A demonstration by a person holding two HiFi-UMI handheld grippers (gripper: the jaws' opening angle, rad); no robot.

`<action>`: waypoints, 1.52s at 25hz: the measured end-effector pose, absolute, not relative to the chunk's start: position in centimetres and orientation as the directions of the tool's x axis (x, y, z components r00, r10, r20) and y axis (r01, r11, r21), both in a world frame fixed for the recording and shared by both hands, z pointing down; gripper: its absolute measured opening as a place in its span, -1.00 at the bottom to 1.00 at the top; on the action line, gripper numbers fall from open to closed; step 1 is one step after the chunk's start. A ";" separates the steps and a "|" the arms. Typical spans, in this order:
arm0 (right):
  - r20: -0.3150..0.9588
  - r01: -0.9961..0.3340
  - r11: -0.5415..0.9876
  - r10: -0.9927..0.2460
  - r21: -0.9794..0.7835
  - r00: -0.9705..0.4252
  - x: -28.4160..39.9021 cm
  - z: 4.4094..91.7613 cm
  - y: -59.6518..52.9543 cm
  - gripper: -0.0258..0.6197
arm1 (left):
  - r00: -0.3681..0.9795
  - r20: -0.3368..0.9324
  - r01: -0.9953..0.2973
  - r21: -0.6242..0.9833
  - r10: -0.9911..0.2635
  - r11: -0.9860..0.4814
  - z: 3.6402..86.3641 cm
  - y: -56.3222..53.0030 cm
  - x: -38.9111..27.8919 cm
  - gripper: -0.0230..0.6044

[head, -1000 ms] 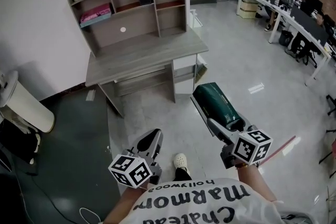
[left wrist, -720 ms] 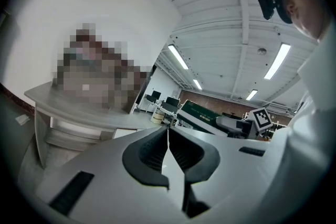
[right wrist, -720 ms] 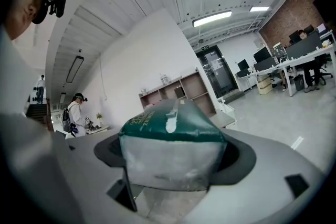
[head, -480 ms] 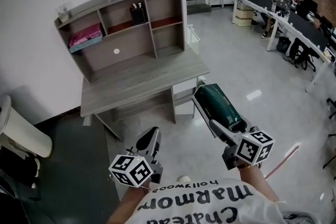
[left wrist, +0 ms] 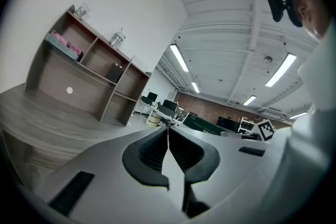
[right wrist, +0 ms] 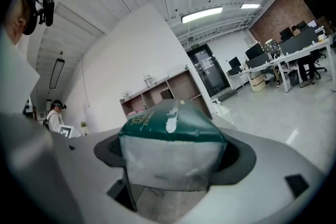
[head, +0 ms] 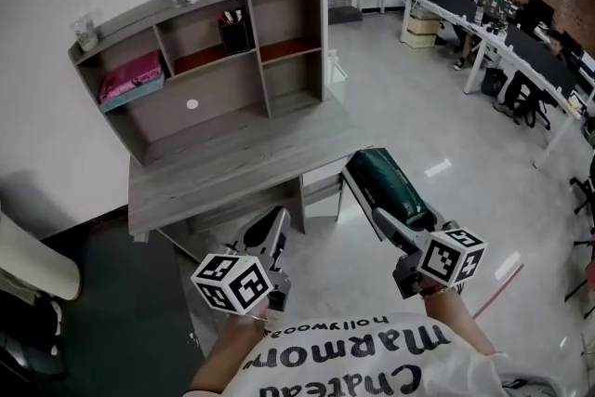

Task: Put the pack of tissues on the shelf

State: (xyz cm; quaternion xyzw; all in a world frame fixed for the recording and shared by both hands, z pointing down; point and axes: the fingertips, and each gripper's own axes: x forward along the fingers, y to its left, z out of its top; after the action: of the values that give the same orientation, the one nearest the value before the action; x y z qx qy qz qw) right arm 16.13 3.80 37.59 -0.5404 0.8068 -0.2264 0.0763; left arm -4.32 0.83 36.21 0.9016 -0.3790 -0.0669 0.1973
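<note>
Green pack of tissues (head: 390,184) sits clamped in the right gripper (head: 374,200), short of the shelf (head: 212,51), which looks nearer than a moment ago. The left gripper (head: 272,226) is closed, seemingly empty.

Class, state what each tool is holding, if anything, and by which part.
Right tool grips the green tissue pack by its near end, one jaw on each side. Left tool holds nothing; jaws together.

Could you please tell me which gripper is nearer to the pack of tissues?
Right. The right gripper is shut on the pack of tissues; the left gripper, shut and empty, is apart to its left.
</note>
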 end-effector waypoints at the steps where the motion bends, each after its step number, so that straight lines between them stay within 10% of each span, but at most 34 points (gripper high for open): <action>1: 0.127 -0.840 0.310 -0.907 -0.445 -0.402 16.1 37.8 3.3 0.42 | 0.703 0.027 -0.658 0.403 -0.710 -0.636 36.1 0.2 -4.4 -0.86; 38: 0.100 -0.746 0.413 -0.839 -0.522 -0.535 16.0 37.4 -19.5 0.42 | 0.532 -0.029 -0.764 0.415 -0.846 -0.495 35.6 -14.5 -9.1 -0.86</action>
State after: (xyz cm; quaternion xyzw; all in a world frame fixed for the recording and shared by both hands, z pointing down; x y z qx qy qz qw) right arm 15.97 -19.47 37.38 -0.4742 0.8359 -0.2617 0.0889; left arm -9.09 -14.47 35.59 0.8569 -0.4696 -0.1151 0.1788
